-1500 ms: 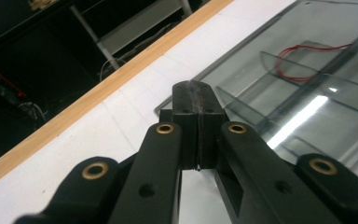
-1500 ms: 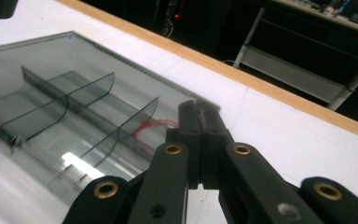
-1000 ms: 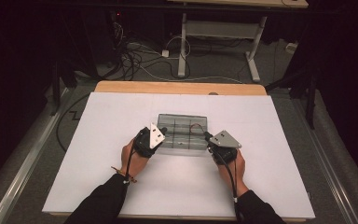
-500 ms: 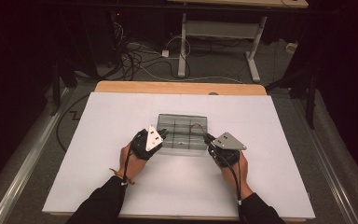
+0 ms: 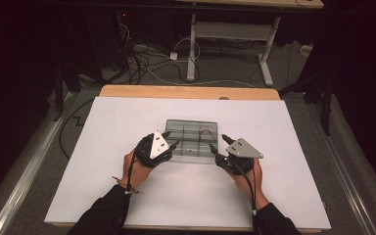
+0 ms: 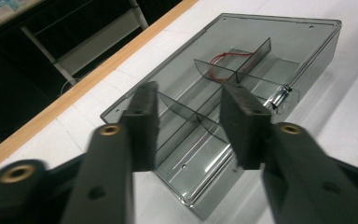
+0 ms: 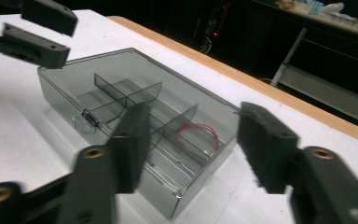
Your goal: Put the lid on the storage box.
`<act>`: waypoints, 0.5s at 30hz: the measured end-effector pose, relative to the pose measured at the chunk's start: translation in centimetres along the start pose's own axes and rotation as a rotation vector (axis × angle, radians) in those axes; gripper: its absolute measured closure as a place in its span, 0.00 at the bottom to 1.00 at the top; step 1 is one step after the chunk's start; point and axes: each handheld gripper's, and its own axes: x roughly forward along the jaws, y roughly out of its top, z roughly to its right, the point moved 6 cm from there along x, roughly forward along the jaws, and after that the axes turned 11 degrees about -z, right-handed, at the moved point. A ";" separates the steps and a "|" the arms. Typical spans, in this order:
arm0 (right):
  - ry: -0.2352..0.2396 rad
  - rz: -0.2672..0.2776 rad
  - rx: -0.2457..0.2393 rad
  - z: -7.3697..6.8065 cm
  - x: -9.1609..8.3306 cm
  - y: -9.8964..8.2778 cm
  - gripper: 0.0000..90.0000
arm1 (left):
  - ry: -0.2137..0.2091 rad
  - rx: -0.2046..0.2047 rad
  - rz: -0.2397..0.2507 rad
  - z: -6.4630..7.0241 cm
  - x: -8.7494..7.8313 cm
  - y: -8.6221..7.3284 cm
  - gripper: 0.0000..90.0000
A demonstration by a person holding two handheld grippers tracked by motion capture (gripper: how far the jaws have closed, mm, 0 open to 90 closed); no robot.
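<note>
Box (image 5: pixel 192 139) sits mid-table, smoke-clear plastic w/ dividers, lid shut; looks light, stiff, slick, prob. scratch-prone. L gripper (image 5: pixel 172 140) at its 9 o'clock end, R gripper (image 5: pixel 219 146) at 4 o'clock corner. Both jaws just opened, about half apart, holding nothing. Best grip: short end walls.

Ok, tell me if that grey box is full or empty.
Nearly empty. Through the clear box most compartments look bare; one holds a red wire loop, and a small metal part sits at its front wall.
</note>
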 end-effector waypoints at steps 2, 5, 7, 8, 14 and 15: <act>-0.006 0.004 0.002 -0.1 0.1 0.0 0.40 | 0.003 0.004 -0.002 0.1 0.0 0.0 0.47; -0.002 0.010 -0.008 -0.4 0.2 0.1 0.32 | -0.002 0.005 -0.002 0.3 0.0 0.1 0.38; -0.006 0.016 -0.012 -0.5 0.1 0.1 0.30 | -0.010 0.004 0.001 0.5 0.0 0.2 0.34; -0.010 0.021 -0.014 -0.5 0.0 0.1 0.28 | -0.011 0.006 0.001 0.6 0.0 0.3 0.32; 0.038 0.027 -0.028 -0.8 -0.3 0.3 0.24 | -0.023 0.018 0.014 1.1 -0.3 0.6 0.27; 0.046 0.026 -0.029 -0.8 -0.3 0.3 0.24 | -0.021 0.017 0.021 1.1 -0.4 0.6 0.24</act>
